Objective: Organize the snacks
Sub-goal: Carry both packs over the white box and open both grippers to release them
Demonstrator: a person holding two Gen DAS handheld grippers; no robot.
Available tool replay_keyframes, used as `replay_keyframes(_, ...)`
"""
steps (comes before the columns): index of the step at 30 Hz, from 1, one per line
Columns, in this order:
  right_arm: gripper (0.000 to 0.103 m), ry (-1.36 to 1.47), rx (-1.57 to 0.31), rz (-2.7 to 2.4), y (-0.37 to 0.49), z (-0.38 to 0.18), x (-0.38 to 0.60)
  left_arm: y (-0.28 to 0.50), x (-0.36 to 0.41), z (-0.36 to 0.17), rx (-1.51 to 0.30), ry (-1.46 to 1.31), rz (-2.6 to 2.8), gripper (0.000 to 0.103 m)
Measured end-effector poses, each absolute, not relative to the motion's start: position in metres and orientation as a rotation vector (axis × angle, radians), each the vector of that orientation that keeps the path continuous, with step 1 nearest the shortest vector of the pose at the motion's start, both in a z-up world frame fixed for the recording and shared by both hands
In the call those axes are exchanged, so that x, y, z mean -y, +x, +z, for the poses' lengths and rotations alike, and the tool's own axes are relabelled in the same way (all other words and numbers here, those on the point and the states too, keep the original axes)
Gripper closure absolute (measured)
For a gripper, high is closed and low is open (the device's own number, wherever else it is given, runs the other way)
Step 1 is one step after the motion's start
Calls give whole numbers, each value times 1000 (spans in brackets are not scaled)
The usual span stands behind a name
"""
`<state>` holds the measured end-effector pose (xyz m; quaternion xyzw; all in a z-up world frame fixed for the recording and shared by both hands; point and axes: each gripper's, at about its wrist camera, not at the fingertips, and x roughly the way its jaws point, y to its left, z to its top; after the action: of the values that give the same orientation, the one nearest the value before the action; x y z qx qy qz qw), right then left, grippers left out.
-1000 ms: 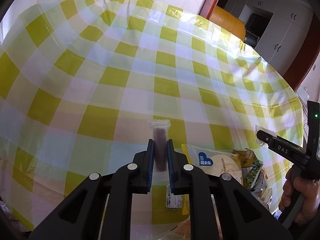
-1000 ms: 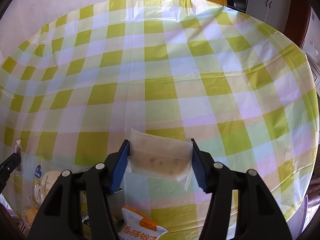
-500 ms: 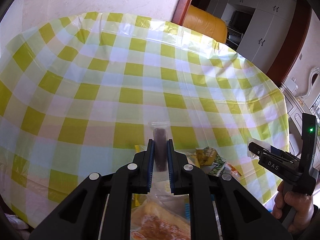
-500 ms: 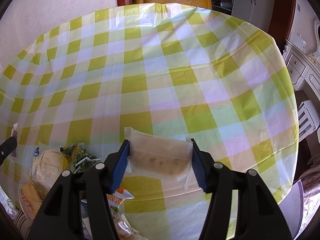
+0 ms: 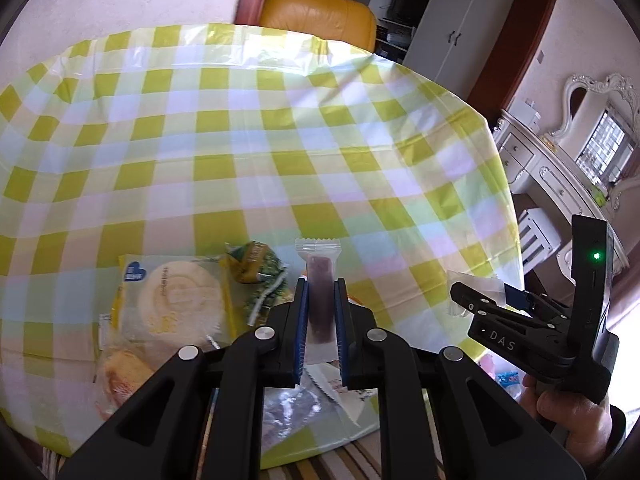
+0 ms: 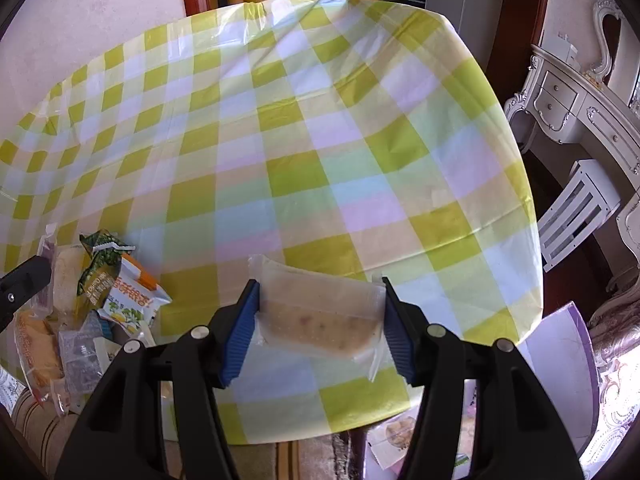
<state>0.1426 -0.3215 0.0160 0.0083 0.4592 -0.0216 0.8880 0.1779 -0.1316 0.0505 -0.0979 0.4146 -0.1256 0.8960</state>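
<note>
My left gripper is shut on a slim clear packet with a dark purple bar, held upright above the table. My right gripper is shut on a wide clear packet with a pale speckled bar, held crosswise between the blue pads. In the left wrist view the right gripper shows at the right edge, with a hand under it. A heap of snacks lies near the table's front edge: a round cake packet, a green-yellow packet and an orange-white packet.
The round table wears a green and yellow checked plastic cloth. An orange chair stands behind it, white cabinets and an ornate white dresser to the right. A white stool stands off the table's right edge.
Both grippers have drawn back towards the near edge with their packets still gripped. More of the room, the table's far edge and the snack heap have come into view.
</note>
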Motion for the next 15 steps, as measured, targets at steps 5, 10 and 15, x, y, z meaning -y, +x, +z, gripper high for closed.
replay_keyframes(5,45,29,-961,-88,122,12,349,171,170,45,-893,-166,-337,90)
replay_keyframes(10,44,43,-966,-129,103,10,376,162,206,41,-926,-143,-420,90)
replay_keyframes(15,44,59,-971,-167,86,7,403,152,241,38,-953,-110,-492,90)
